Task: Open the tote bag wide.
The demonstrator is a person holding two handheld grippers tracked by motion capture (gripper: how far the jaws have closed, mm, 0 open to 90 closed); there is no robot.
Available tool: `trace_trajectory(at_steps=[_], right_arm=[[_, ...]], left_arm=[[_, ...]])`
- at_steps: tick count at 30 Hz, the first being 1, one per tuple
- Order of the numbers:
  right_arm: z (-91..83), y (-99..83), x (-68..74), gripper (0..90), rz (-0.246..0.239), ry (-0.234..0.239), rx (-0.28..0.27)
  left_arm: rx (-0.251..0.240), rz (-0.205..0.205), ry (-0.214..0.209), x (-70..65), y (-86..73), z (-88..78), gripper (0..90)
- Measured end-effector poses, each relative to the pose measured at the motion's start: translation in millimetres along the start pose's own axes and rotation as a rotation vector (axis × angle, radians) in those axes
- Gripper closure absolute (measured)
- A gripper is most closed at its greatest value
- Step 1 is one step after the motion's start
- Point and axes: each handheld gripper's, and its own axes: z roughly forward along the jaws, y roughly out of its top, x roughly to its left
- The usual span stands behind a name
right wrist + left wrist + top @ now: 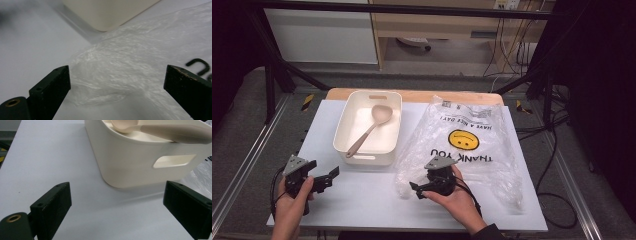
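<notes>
My right gripper [418, 189] hangs released over the bag [472, 145], beside the bin [343, 131]. My left gripper [326, 179], also released, faces the bin.

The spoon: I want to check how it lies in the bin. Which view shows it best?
The high view: the whole spoon lies diagonally in the cream bin. The left gripper view shows its bowl and handle over the rim; the right gripper view shows a bin corner.

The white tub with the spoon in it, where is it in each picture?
High view: the white tub sits left of the middle, spoon inside, plastic bag to its right.
Left gripper view: upper right, its handle hole facing the jaws.
Right gripper view: one corner at the top middle.
Shared landmark: the tub's near corner, beside the bag's edge.
</notes>
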Motion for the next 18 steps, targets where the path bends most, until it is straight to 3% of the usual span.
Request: trace_trajectory(at_steps=[5,18], right_arm=[[15.4,2.0,20.3,6.1,-0.046,0.028,0.031],[42.5,2.1,38.0,6.4,-0.071,0.034,0.091]], left_arm=[[-0.004,0.005,-0.002,-0.4,0.2,0.3,7.5],[-0.002,0.003,-0.007,-0.2,0.6,0.2,7.5]])
